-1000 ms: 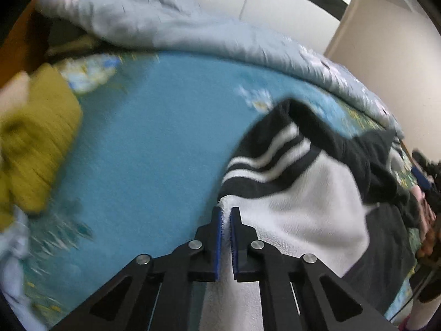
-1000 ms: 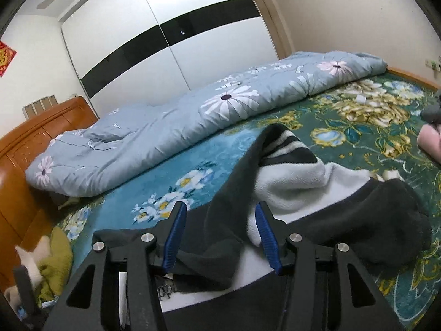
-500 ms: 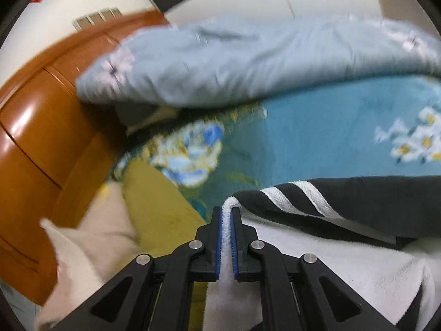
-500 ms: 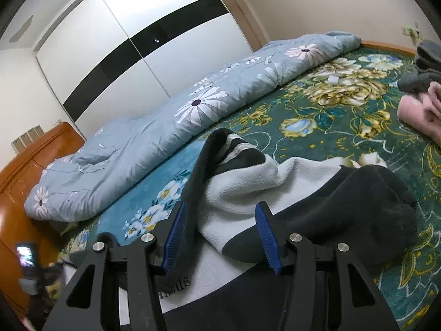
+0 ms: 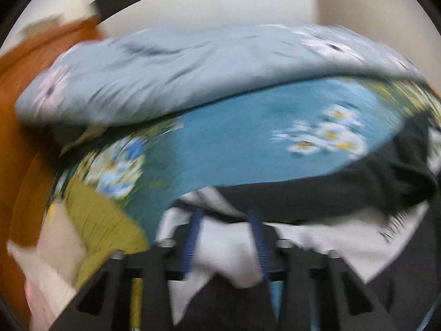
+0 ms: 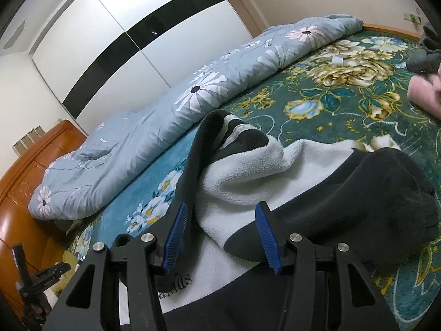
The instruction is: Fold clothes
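A black and white fleece garment [image 6: 248,171] with striped cuffs lies crumpled on the teal floral bed sheet [image 6: 344,102]. In the blurred left wrist view the same garment [image 5: 317,198] lies under and ahead of my left gripper [image 5: 224,218], which is open with white fleece lying loose between its blue pads. My right gripper [image 6: 220,212] is open just above the garment's white lining, holding nothing. My left gripper also shows at the lower left of the right wrist view [image 6: 41,275].
A grey-blue daisy quilt [image 6: 165,121] is bunched along the far side of the bed. An orange wooden headboard [image 6: 24,171] stands at left. Olive and cream clothes [image 5: 91,220] lie near the headboard. Pink and grey folded clothes [image 6: 424,82] lie at far right.
My left gripper has opened and let go of the white fleece edge it pinched, and its view has swung. My right gripper stays open and has moved slightly closer to the garment.
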Motion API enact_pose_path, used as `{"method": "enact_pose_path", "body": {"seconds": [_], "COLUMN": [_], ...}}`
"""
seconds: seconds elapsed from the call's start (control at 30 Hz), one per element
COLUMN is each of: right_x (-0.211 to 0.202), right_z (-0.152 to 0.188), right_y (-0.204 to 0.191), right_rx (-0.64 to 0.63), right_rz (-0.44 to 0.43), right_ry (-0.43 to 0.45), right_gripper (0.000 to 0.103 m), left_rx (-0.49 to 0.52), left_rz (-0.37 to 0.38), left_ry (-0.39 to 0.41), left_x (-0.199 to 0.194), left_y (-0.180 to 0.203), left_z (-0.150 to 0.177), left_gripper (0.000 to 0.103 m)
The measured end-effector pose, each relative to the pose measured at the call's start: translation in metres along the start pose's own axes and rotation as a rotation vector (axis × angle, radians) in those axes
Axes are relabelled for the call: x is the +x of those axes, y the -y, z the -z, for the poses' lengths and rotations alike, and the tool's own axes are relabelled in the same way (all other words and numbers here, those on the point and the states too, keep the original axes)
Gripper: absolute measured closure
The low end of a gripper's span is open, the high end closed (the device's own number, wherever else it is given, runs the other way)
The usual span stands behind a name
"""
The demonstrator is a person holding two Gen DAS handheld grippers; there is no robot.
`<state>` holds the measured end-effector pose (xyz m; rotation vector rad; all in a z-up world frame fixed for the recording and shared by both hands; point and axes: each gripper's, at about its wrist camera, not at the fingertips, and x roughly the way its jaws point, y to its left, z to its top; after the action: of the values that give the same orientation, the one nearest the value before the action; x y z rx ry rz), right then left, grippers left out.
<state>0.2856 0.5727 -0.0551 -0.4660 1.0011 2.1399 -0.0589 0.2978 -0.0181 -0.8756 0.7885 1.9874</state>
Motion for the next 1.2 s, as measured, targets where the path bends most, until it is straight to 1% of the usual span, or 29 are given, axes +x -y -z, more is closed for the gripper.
{"method": "enact_pose_path", "body": {"seconds": [0.07,0.1,0.13,0.23,0.27,0.3,0.33,0.37,0.43,0.47,0.5,0.57,0.6,0.7,0.77,0.83,0.87,0.9,0.93,1.03,1.07,1.1,1.13,1.2], "right_x": [0.001,0.002,0.002,0.003,0.004,0.004,0.004,0.004,0.003,0.003,0.002,0.002,0.002,0.003,0.003,0.003,0.003,0.003,0.003,0.000,-0.001,-0.002,-0.006,-0.014], "right_z": [0.001,0.001,0.002,0.004,0.004,0.004,0.004,0.004,0.004,0.003,0.003,0.003,0.004,0.004,0.004,0.003,0.002,0.002,0.001,-0.001,-0.002,-0.004,-0.007,-0.012], "right_y": [0.000,0.000,0.000,0.001,0.002,0.003,0.004,0.006,0.008,0.009,0.009,0.009,0.009,0.008,0.008,0.008,0.009,0.010,0.011,0.016,0.017,0.019,0.023,0.030], "right_rx": [0.010,0.012,0.014,0.012,0.014,0.020,0.025,0.031,0.048,0.055,0.059,0.061,0.062,0.065,0.071,0.078,0.081,0.085,0.090,0.112,0.119,0.128,0.140,0.164], "right_rz": [-0.004,-0.007,-0.010,-0.018,-0.018,-0.018,-0.017,-0.018,-0.020,-0.022,-0.025,-0.029,-0.028,-0.030,-0.031,-0.036,-0.040,-0.042,-0.043,-0.042,-0.044,-0.051,-0.058,-0.071], "right_ry": [-0.004,-0.008,-0.013,-0.035,-0.042,-0.048,-0.055,-0.060,-0.061,-0.060,-0.061,-0.063,-0.064,-0.071,-0.069,-0.067,-0.067,-0.067,-0.066,-0.059,-0.056,-0.049,-0.036,-0.008], "right_gripper": [0.050,0.050,0.050,0.050,0.050,0.050,0.050,0.050,0.050,0.050,0.050,0.050,0.050,0.050,0.050,0.050,0.050,0.050,0.050,0.050,0.050,0.050,0.050,0.050], "left_rx": [0.149,0.214,0.281,0.468,0.516,0.541,0.556,0.550,0.475,0.423,0.368,0.264,0.220,0.043,-0.130,-0.266,-0.314,-0.341,-0.365,-0.416,-0.433,-0.444,-0.448,-0.421], "left_rz": [0.037,0.054,0.065,0.063,0.046,0.018,-0.014,-0.029,-0.007,0.016,0.037,0.070,0.074,0.081,0.073,0.037,0.024,0.020,0.030,0.111,0.143,0.166,0.170,0.153], "left_ry": [0.014,0.012,-0.002,-0.077,-0.081,-0.068,-0.048,-0.030,-0.004,-0.003,-0.001,0.005,0.011,0.020,-0.022,-0.098,-0.134,-0.164,-0.179,-0.164,-0.170,-0.176,-0.163,-0.097], "left_x": [0.006,0.011,0.019,0.049,0.056,0.059,0.063,0.065,0.065,0.066,0.067,0.070,0.071,0.083,0.106,0.133,0.144,0.152,0.155,0.147,0.140,0.130,0.116,0.074], "left_y": [0.038,0.054,0.070,0.116,0.128,0.135,0.140,0.142,0.136,0.129,0.122,0.108,0.103,0.080,0.059,0.045,0.040,0.038,0.035,0.030,0.029,0.030,0.032,0.042], "left_z": [-0.009,-0.011,-0.012,-0.011,-0.009,-0.009,-0.009,-0.011,-0.018,-0.024,-0.031,-0.044,-0.050,-0.074,-0.091,-0.098,-0.100,-0.101,-0.102,-0.103,-0.101,-0.100,-0.098,-0.093], "left_gripper": [0.052,0.047,0.045,0.044,0.044,0.044,0.044,0.045,0.056,0.067,0.072,0.077,0.080,0.084,0.084,0.084,0.084,0.080,0.080,0.080,0.078,0.078,0.078,0.078]}}
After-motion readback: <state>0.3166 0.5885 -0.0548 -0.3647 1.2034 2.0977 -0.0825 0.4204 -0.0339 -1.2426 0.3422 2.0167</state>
